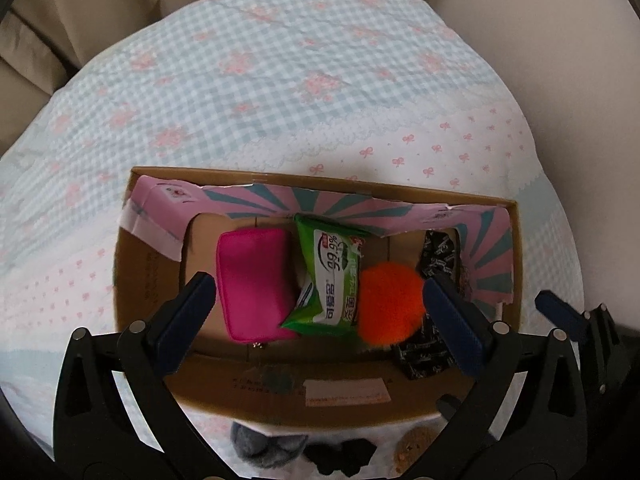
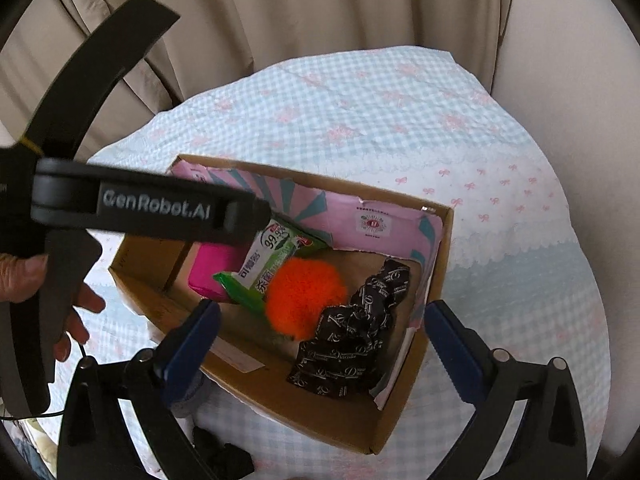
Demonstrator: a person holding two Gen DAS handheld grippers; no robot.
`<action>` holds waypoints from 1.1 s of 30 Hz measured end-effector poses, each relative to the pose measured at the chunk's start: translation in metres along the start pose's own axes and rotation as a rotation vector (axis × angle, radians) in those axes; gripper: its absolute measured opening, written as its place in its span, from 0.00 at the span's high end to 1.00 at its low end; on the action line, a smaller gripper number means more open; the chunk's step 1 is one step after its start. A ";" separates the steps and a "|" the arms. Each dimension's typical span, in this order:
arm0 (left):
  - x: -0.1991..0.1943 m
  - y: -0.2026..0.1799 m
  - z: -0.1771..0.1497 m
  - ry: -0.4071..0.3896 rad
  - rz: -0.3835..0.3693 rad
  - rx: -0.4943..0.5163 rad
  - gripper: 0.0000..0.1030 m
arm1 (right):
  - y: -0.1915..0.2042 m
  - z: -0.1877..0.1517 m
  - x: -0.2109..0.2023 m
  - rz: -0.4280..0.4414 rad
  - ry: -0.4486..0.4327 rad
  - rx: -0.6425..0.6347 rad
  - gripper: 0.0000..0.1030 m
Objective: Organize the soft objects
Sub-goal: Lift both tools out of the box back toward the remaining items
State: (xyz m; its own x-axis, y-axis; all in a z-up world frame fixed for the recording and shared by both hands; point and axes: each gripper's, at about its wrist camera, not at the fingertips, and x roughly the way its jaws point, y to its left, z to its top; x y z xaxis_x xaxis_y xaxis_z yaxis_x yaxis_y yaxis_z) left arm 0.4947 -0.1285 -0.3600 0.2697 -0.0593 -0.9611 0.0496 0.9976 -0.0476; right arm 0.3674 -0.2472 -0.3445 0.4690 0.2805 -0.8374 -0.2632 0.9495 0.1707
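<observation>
Four soft things: they lie side by side in the cardboard box [image 1: 256, 384], so most of the tidying looks done.
Where the box sits: on the checked bed cover [image 1: 280, 80], with its long side running left to right in the left wrist view.
Pink pouch [image 1: 252, 284]: it lies flat at the left end, and its long side points from the near wall to the far wall.
Green wipes pack [image 1: 332, 276]: it sits next to the pouch, tipped a little, with its long side pointing the same way.
Orange pom-pom [image 1: 390, 302]: it is round, so it points no way at all; it touches the wipes pack.
Black printed cloth [image 2: 352, 336]: it is crumpled up at the right end.
Left gripper [image 1: 320, 300]: it hangs over the box, spread wide, holding nothing.
Right gripper [image 2: 322, 330]: it hangs over the box too, spread wide and holding nothing.
Things left out: a grey fuzzy thing [image 1: 268, 450] and a dark thing [image 1: 340, 458] lie in front of the box, so I think they go in next.
</observation>
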 end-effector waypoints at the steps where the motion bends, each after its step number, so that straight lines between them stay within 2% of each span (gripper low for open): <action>1: -0.005 0.000 -0.001 -0.006 -0.003 -0.002 0.00 | 0.000 0.001 -0.004 -0.002 -0.012 0.001 0.02; 10: -0.057 -0.002 -0.016 -0.074 -0.010 -0.014 0.00 | 0.005 0.005 -0.046 0.007 -0.059 -0.002 0.02; 15: -0.100 -0.003 -0.029 -0.125 -0.040 -0.022 0.00 | 0.011 0.005 -0.077 0.004 -0.085 0.013 0.02; 21: -0.157 0.001 -0.050 -0.194 -0.033 -0.031 0.00 | 0.024 0.006 -0.116 -0.042 -0.104 0.004 0.02; 24: -0.186 0.006 -0.066 -0.246 -0.004 -0.031 0.00 | 0.031 0.002 -0.138 -0.057 -0.111 0.011 0.02; 33: -0.260 0.033 -0.137 -0.348 -0.053 -0.046 0.00 | 0.060 -0.021 -0.199 -0.105 -0.169 0.050 0.02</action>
State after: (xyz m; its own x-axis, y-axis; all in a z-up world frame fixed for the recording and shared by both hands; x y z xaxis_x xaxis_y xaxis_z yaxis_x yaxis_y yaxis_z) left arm 0.2946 -0.0755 -0.1494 0.5796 -0.1119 -0.8072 0.0311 0.9928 -0.1153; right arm 0.2405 -0.2495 -0.1783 0.6273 0.1951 -0.7540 -0.1651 0.9794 0.1161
